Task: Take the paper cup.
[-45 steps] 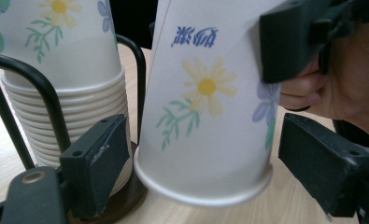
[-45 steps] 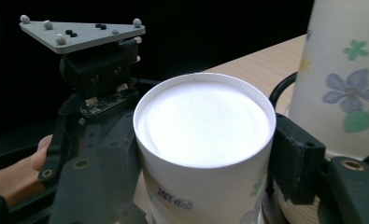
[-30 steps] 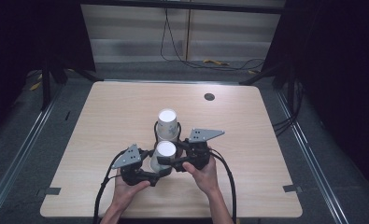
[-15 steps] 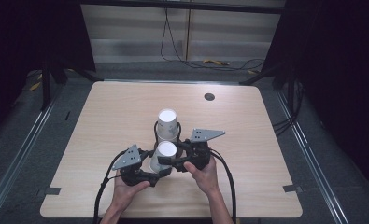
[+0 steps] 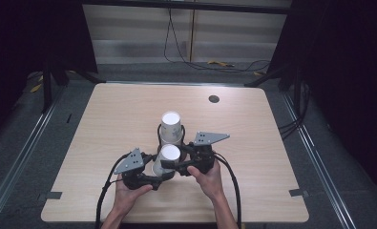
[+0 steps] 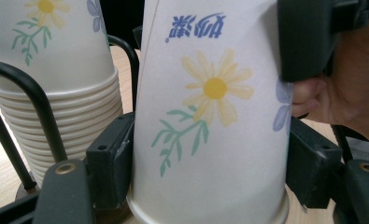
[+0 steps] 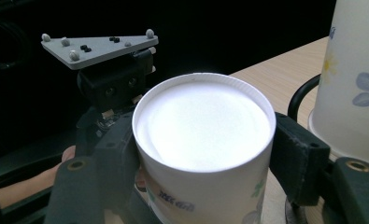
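Below the centre of the high view, on the pale wooden surface, an upside-down white paper cup with a printed flower pattern stands between the two hand-held grippers. Just above it in that frame stands a stack of nested, upside-down white paper cups of the same pattern, set in a black wire holder; the single cup is just beside the stack, and whether they touch cannot be told. The left gripper comes in from the lower left, held by the person's left hand. In the left gripper view its two black jaws sit against the lower sides of the flowered cup, which fills the centre of the frame, so this gripper is clamped on the cup near its rim end at the surface. The right gripper comes in from the lower right, held by the right hand. In the right gripper view its jaws flank the cup just under its upturned white base; the jaws have just been opening, with the cup between them, and the pads appear to stand at the cup wall without squeezing it. The stack occupies the left side of the left gripper view and the right edge of the right gripper view.
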Available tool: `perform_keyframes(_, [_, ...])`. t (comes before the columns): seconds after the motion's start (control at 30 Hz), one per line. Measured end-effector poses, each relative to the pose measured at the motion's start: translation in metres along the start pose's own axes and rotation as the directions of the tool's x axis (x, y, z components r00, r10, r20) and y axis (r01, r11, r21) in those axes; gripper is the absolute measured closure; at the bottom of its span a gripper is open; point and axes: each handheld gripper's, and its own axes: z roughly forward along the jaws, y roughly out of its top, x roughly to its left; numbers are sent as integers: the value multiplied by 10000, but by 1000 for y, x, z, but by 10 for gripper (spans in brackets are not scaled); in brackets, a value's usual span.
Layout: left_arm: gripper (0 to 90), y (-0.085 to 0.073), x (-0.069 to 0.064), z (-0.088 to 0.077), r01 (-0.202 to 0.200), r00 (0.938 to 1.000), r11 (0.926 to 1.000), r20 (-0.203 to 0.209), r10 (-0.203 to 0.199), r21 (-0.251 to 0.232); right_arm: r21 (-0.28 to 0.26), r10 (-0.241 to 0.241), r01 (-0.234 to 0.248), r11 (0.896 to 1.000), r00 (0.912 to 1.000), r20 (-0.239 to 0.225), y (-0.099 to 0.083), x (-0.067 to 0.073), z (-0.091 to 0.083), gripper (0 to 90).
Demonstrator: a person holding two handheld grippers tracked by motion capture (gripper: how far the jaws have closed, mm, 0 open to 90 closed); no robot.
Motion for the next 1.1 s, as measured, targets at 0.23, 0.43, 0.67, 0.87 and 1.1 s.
perform_keyframes(0.23, [277,-1,1,0,-28,10000,9997,-32,29,245,-29,23,-23,10000,10000,86,0,0,-2,250])
perform_keyframes(0.43, [277,-1,2,-1,14,10000,9995,-22,-13,326,9,-18,17,10000,9998,201,0,1,-4,235])
perform_keyframes(0.67, [278,-1,2,0,55,10000,9990,-82,-51,454,-148,-168,174,9997,9992,369,1,1,-9,237])
perform_keyframes(0.87, [279,-1,4,-2,99,9999,9986,-108,-94,515,-97,-87,93,9999,9986,524,1,0,-15,230])
perform_keyframes(1.1, [280,-1,7,-3,226,9996,9972,-154,-216,714,-133,14,-3,9999,9969,788,-4,-3,-19,201])
